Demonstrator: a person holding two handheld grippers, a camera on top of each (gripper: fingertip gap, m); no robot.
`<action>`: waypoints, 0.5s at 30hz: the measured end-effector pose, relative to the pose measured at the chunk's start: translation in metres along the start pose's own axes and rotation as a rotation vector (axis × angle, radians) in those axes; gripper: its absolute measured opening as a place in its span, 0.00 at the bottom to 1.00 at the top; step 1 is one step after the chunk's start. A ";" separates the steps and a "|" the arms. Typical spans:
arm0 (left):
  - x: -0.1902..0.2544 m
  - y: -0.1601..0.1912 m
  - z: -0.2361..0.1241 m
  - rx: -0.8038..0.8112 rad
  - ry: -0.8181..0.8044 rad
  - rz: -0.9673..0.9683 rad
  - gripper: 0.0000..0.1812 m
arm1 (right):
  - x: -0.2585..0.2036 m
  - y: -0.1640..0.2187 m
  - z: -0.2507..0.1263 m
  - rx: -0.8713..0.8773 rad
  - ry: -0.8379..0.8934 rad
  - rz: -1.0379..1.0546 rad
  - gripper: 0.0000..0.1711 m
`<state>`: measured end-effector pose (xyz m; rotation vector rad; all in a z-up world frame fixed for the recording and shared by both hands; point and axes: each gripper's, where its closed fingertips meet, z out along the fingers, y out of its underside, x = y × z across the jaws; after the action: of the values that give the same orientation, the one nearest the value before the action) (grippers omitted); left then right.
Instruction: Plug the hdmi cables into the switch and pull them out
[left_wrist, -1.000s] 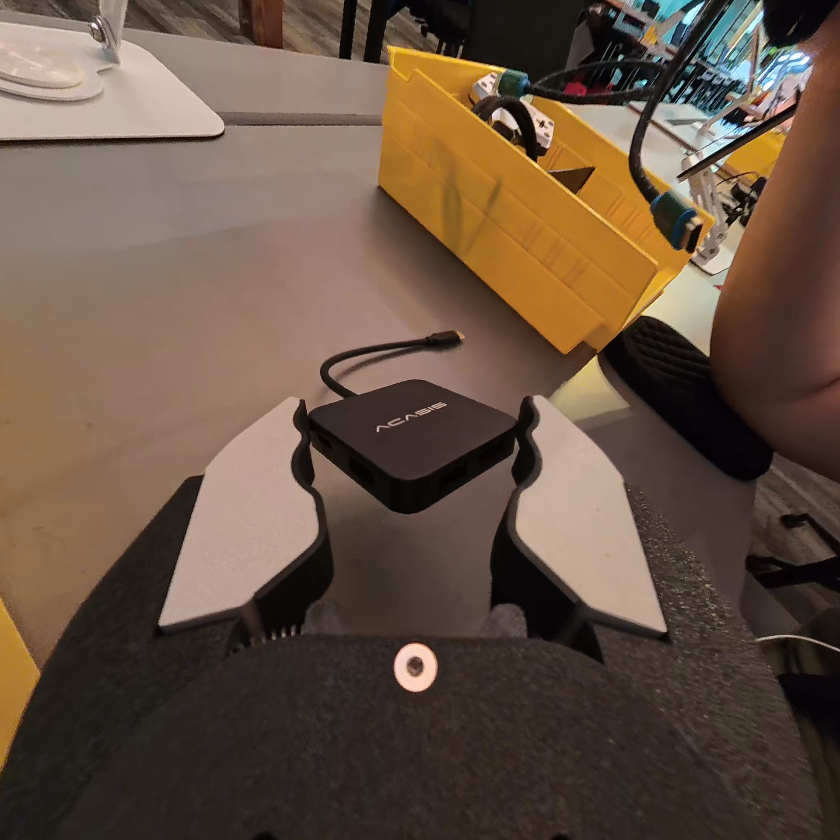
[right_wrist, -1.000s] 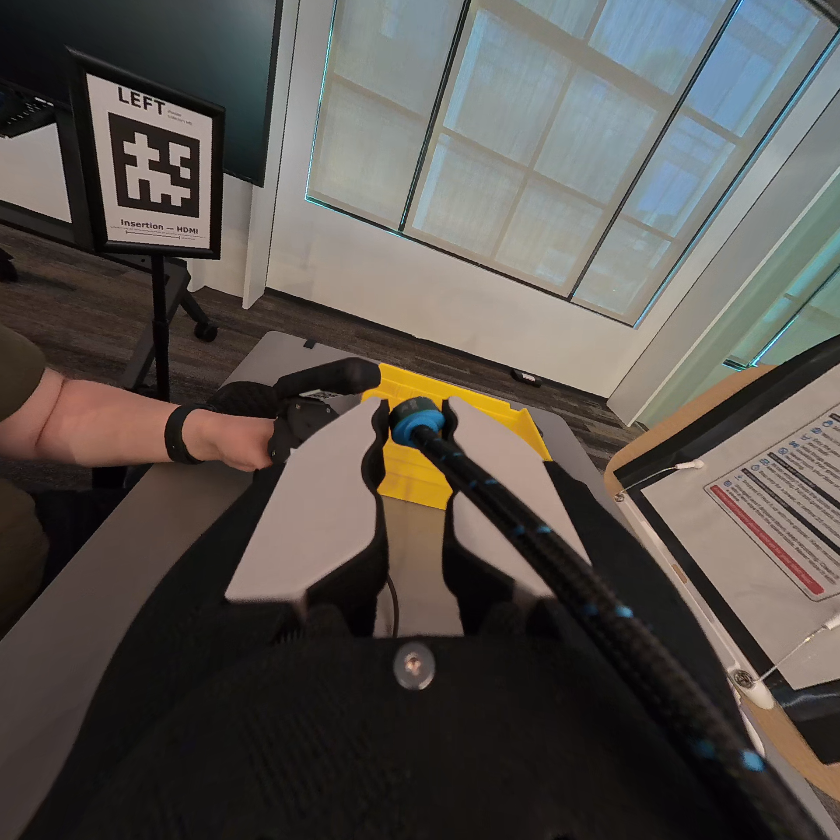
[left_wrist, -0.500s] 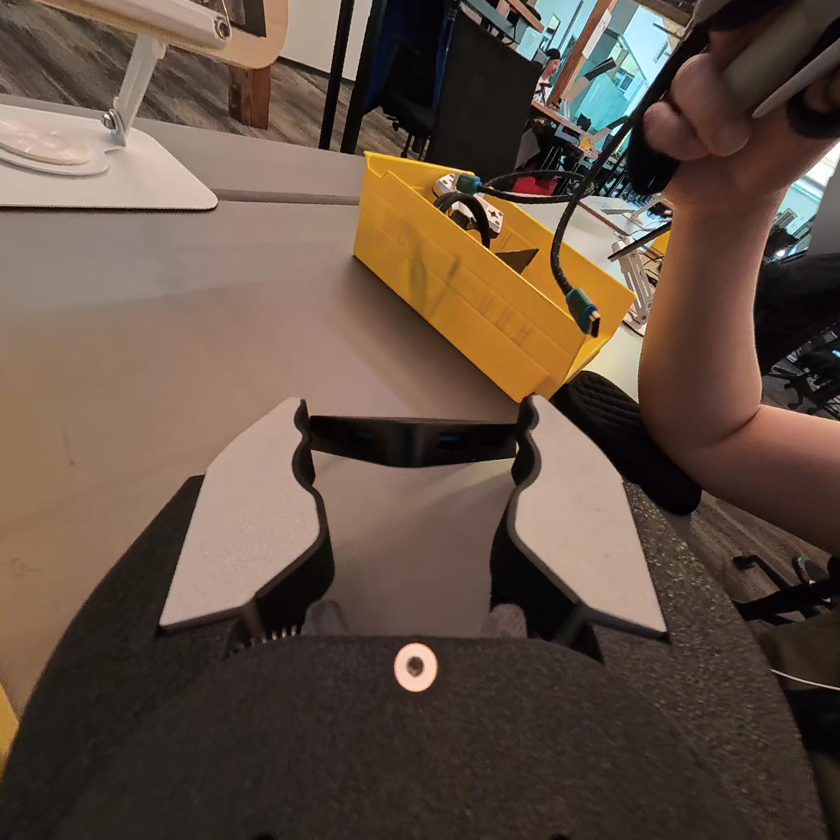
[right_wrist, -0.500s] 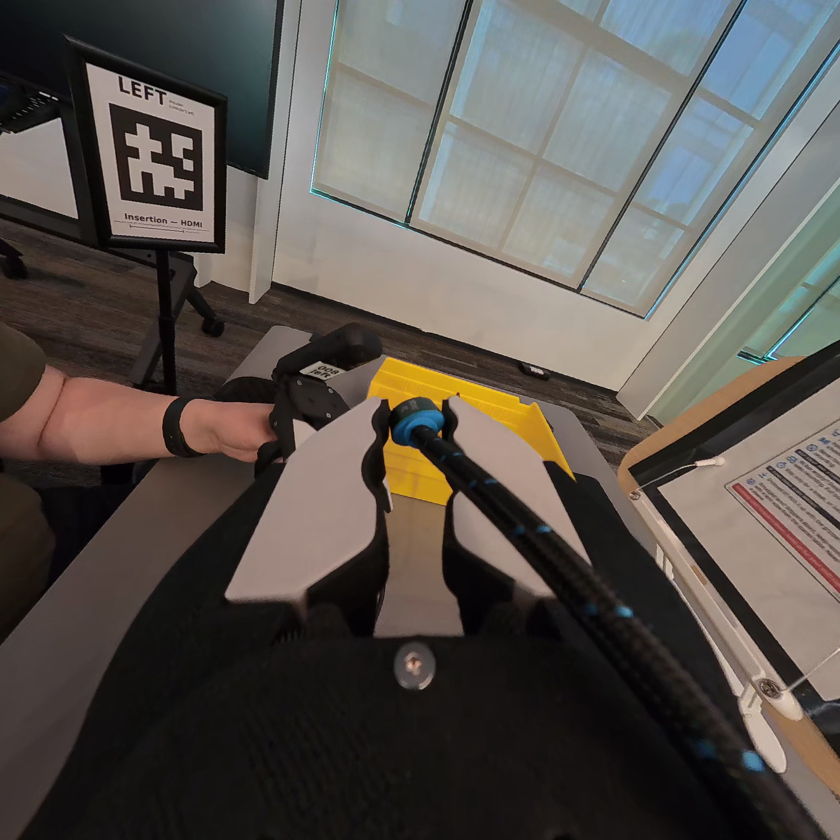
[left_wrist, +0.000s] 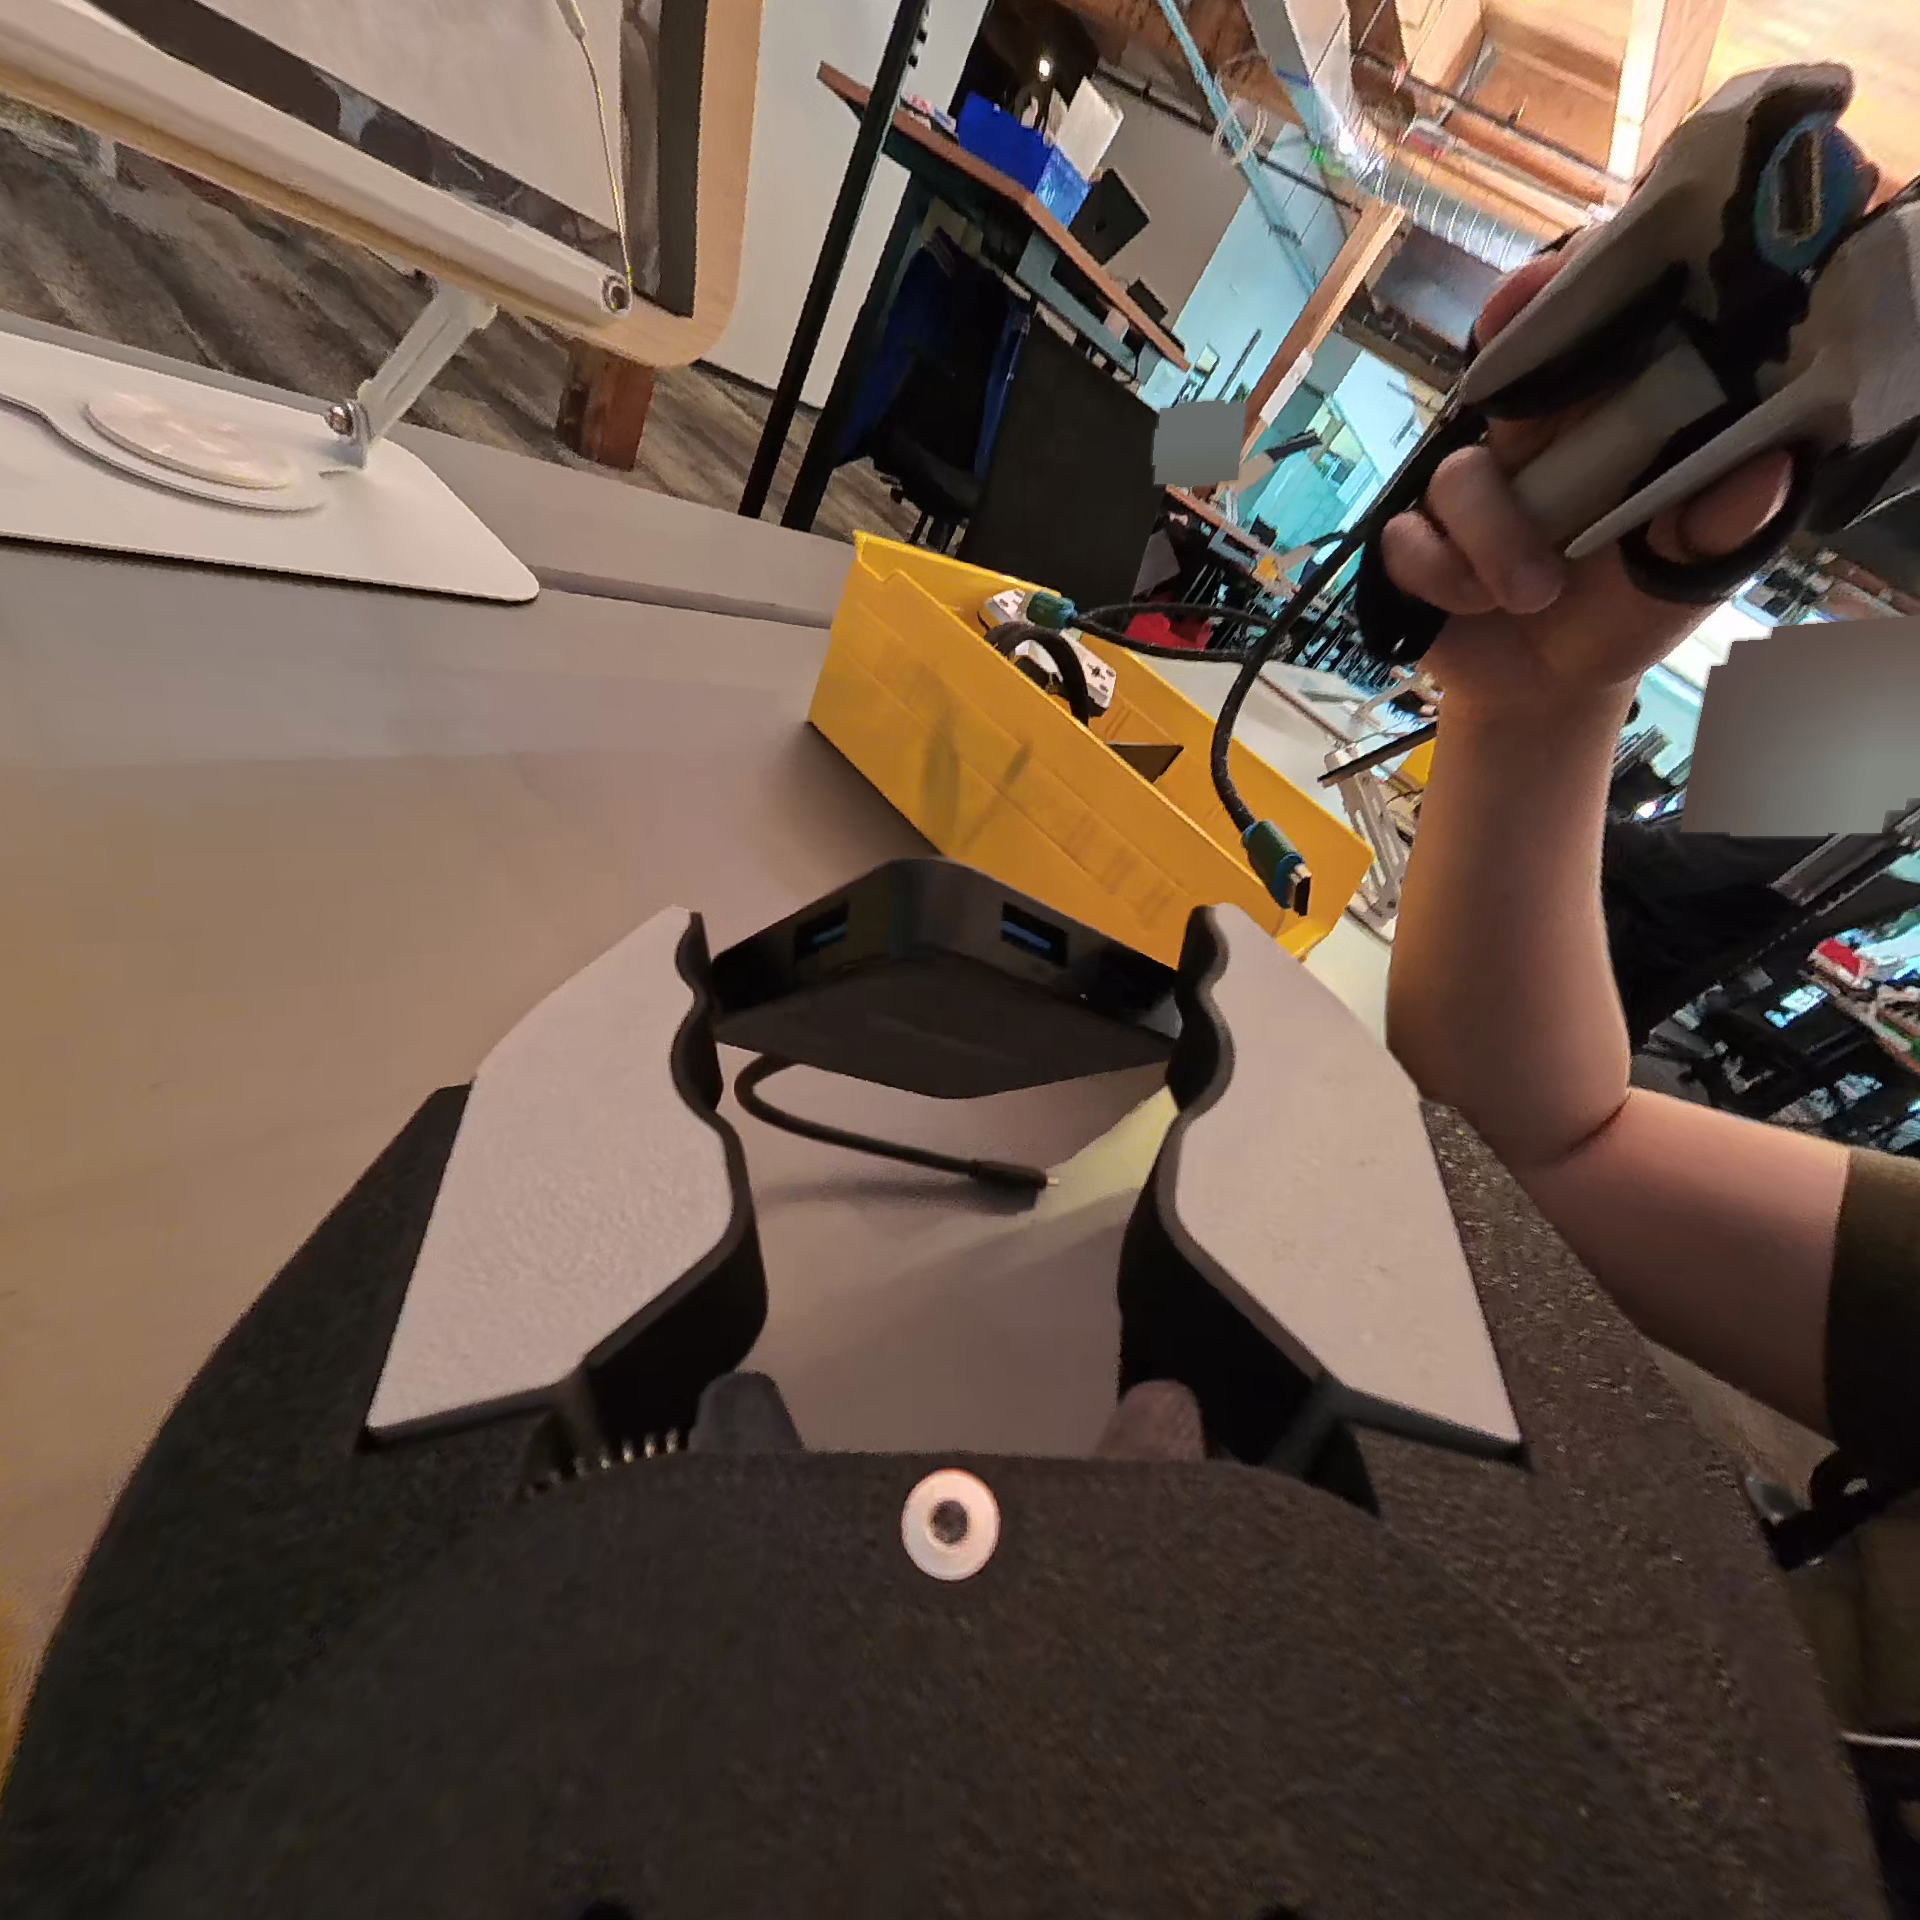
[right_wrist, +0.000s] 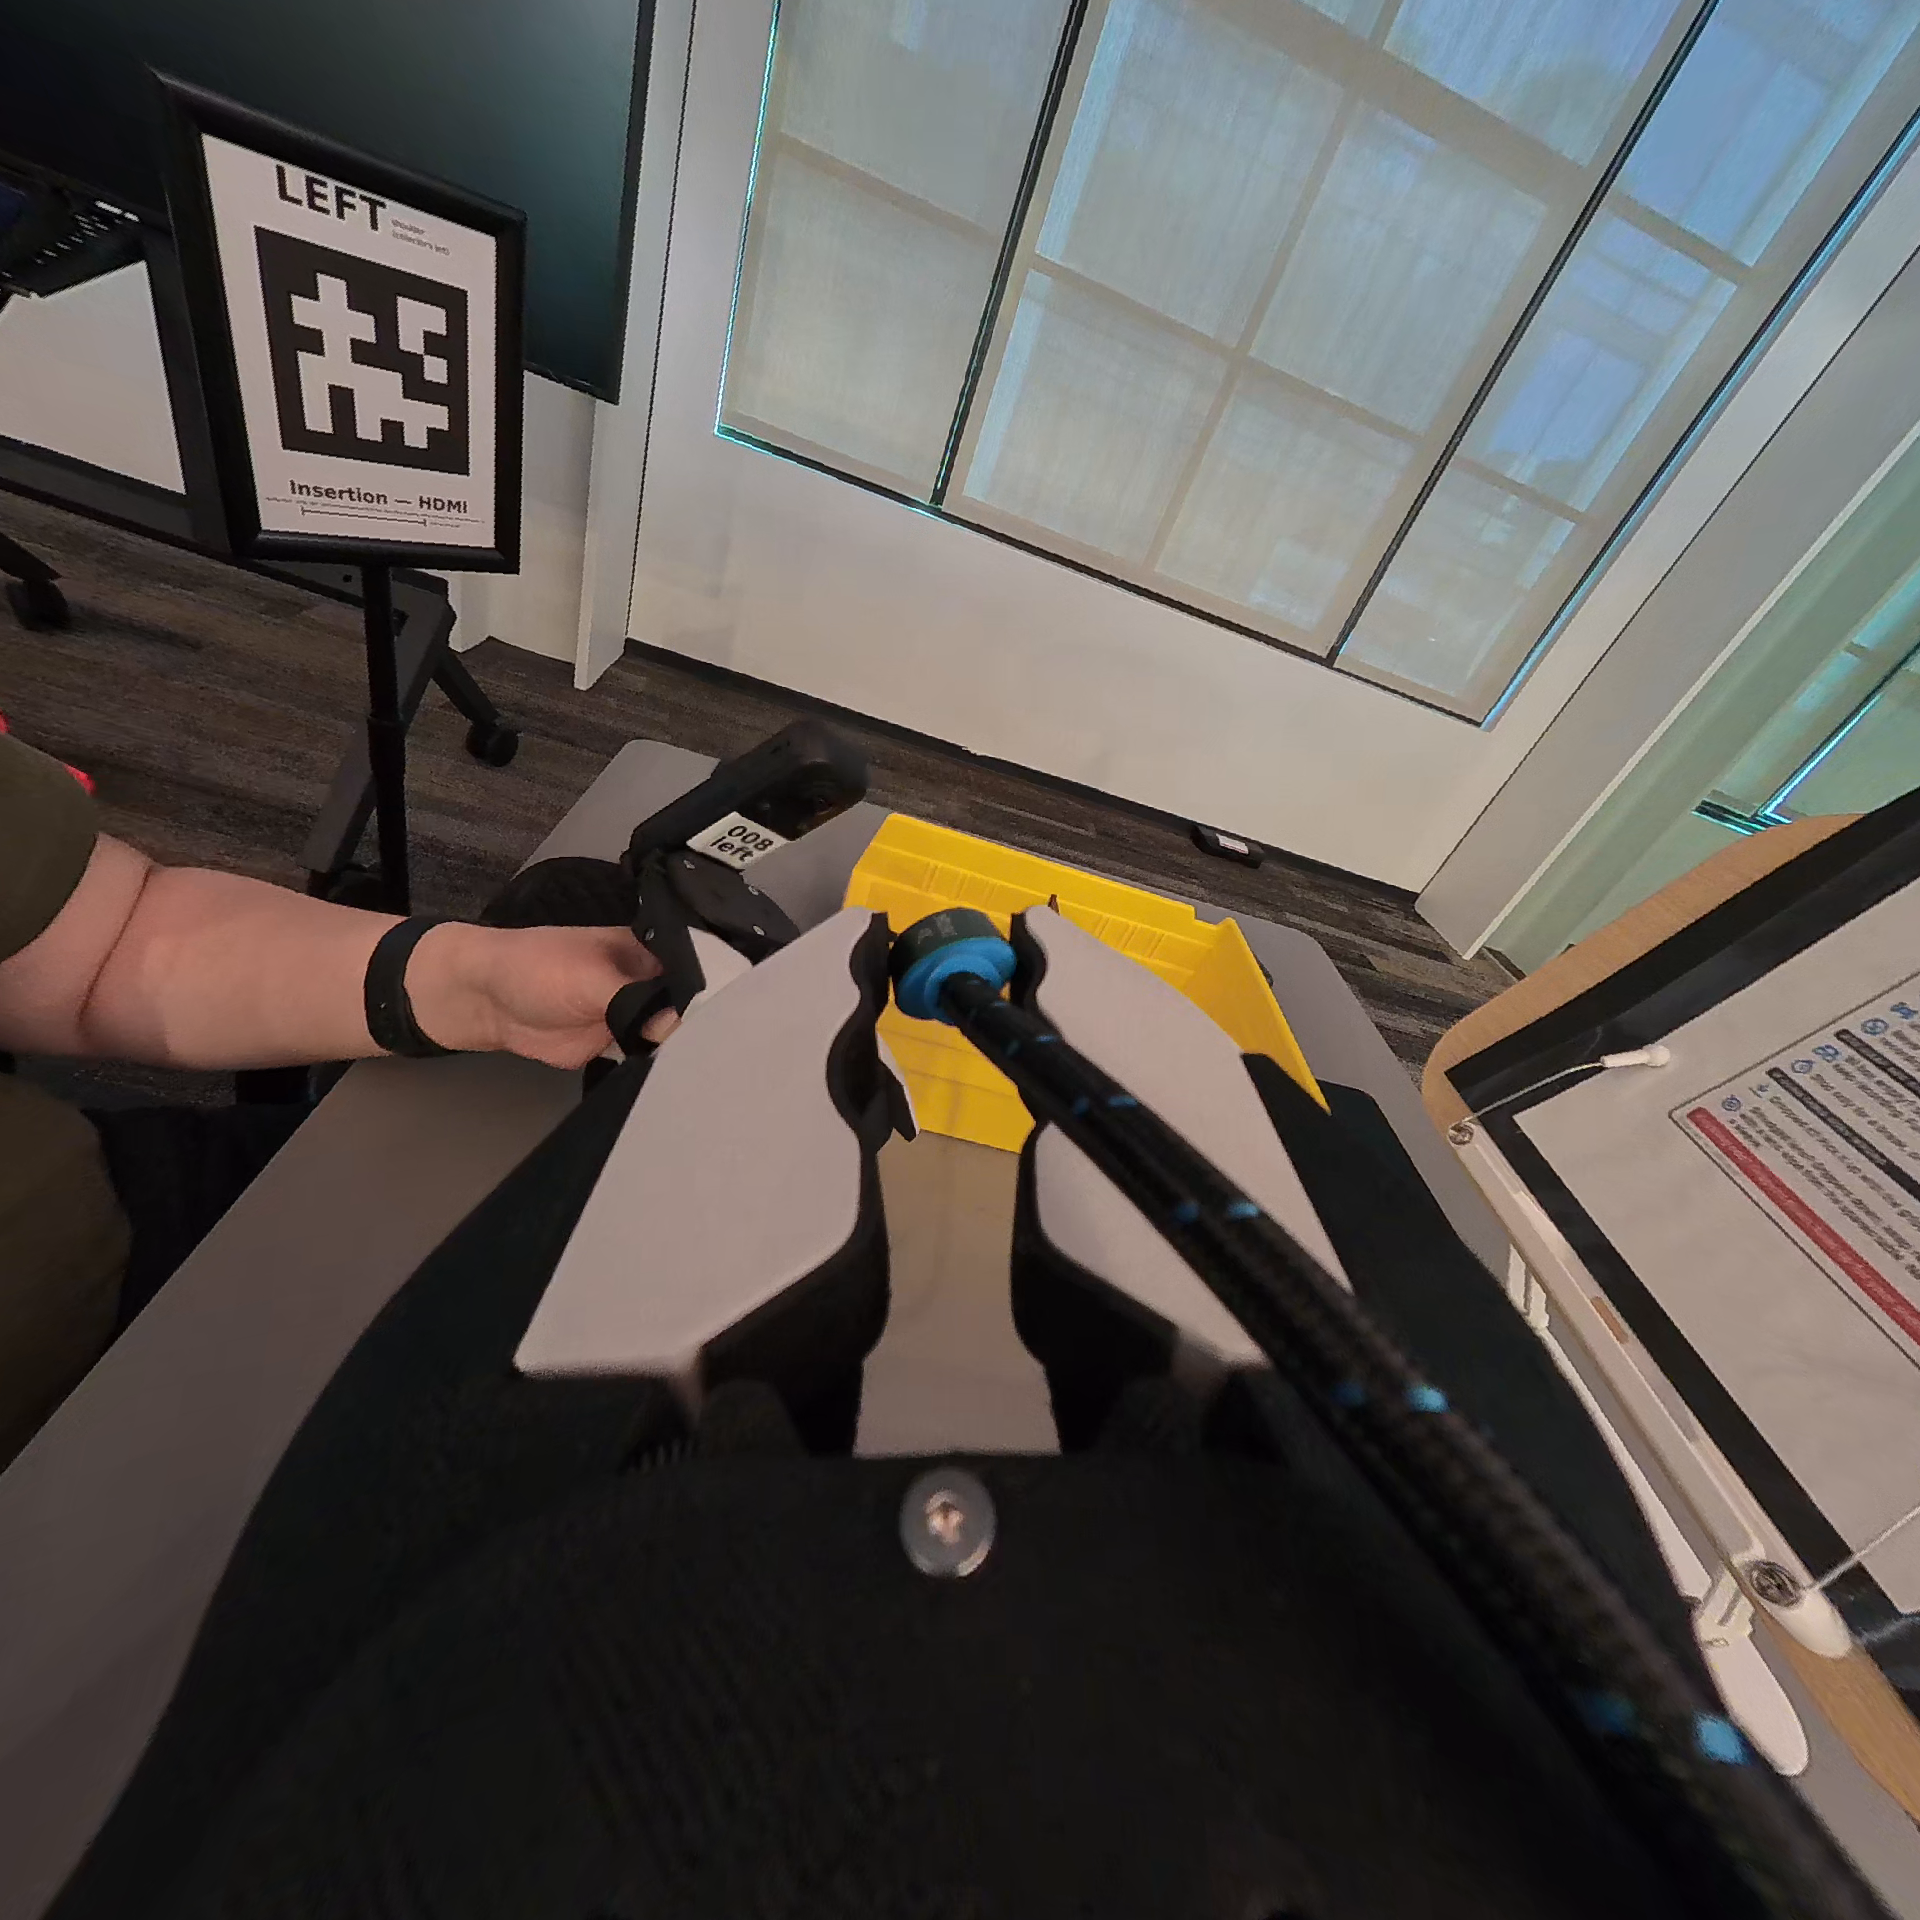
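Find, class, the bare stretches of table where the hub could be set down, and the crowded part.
Bare table lies between the white stand base and the yellow bin. Crowded: the bin, holding cables, with a loose plug dangling beside it.

Each hand-held gripper (left_wrist: 945, 997) has grey finger plates, a black textured body and one silver screw.

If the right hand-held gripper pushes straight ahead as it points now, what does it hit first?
Probably the yellow bin, straight ahead of the right hand-held gripper and its HDMI plug. Depth is unclear; it may pass above it.
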<state>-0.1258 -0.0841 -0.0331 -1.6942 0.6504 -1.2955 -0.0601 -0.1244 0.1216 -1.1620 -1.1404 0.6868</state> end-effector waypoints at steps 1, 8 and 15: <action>0.000 -0.001 0.000 0.008 0.004 -0.012 0.47 | 0.000 0.001 0.001 -0.003 -0.002 0.001 0.13; -0.002 -0.027 -0.019 0.180 0.062 -0.112 0.00 | -0.002 0.004 0.004 -0.017 -0.006 0.000 0.13; 0.001 -0.007 -0.020 0.034 0.062 -0.024 0.03 | -0.001 0.005 0.004 -0.023 -0.005 -0.010 0.14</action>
<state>-0.1447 -0.0882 -0.0255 -1.6438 0.6425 -1.3732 -0.0636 -0.1230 0.1167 -1.1738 -1.1597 0.6707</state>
